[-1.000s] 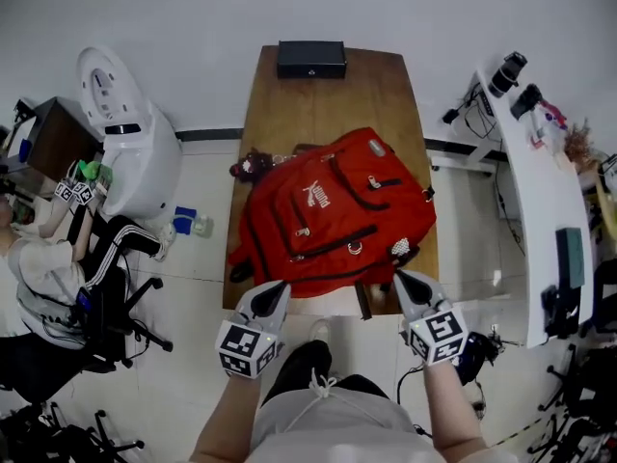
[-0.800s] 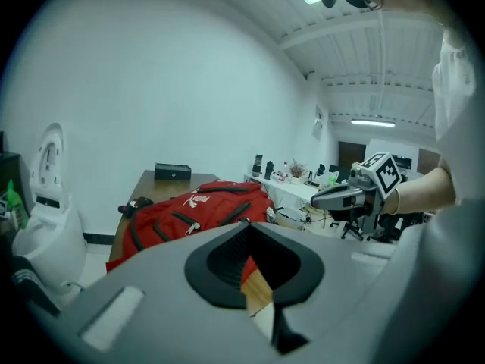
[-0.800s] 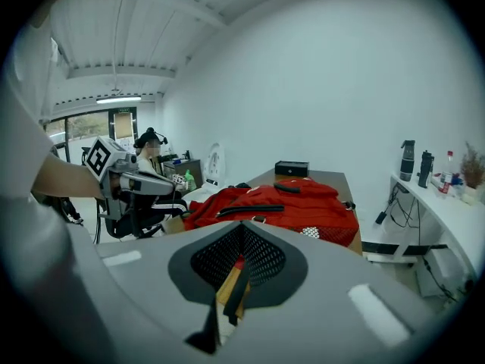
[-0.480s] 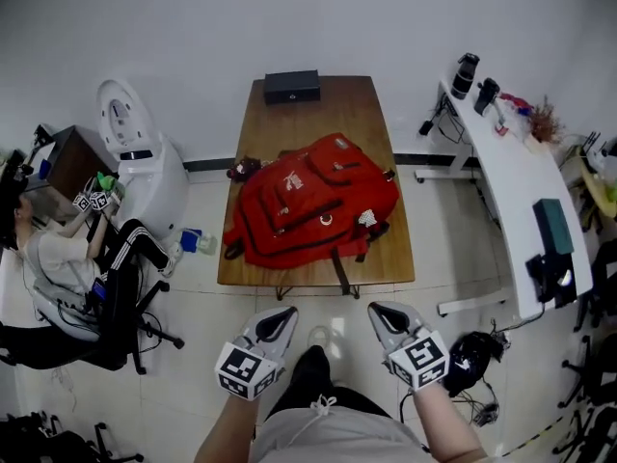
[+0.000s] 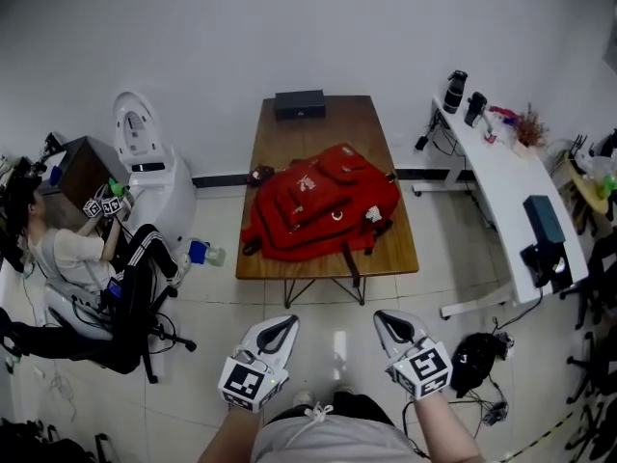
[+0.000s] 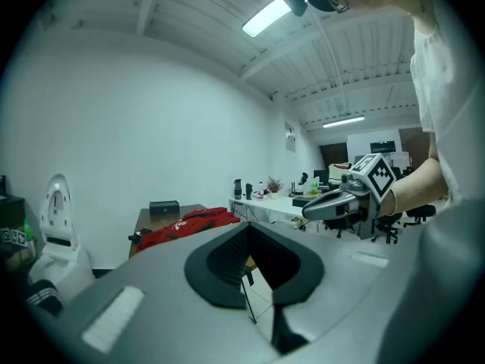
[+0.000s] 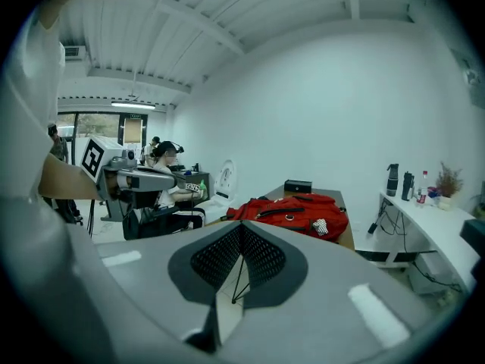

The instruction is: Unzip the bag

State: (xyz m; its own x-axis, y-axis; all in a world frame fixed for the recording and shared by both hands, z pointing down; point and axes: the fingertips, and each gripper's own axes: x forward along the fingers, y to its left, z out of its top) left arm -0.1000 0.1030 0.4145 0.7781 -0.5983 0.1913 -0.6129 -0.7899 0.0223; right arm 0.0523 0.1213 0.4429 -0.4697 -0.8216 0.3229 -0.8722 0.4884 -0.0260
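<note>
Wooden table [image 5: 386, 255] against a white wall carries the red bag [image 5: 318, 201] across its middle, one strap hanging over the front edge. Open tiled floor [image 5: 337, 331] lies between that edge and the left gripper [image 5: 278, 326] and right gripper [image 5: 389, 322], both closed and empty. A white desk [image 5: 501, 196] flanks the right, a seated person [image 5: 72, 258] the left.

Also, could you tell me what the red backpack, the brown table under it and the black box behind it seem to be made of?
The red backpack looks like matte woven fabric: it slumps softly and creases. The brown table looks like wood or veneer, with a faint sheen. The black box is rigid and dark, perhaps plastic or metal; too small to tell.
</note>
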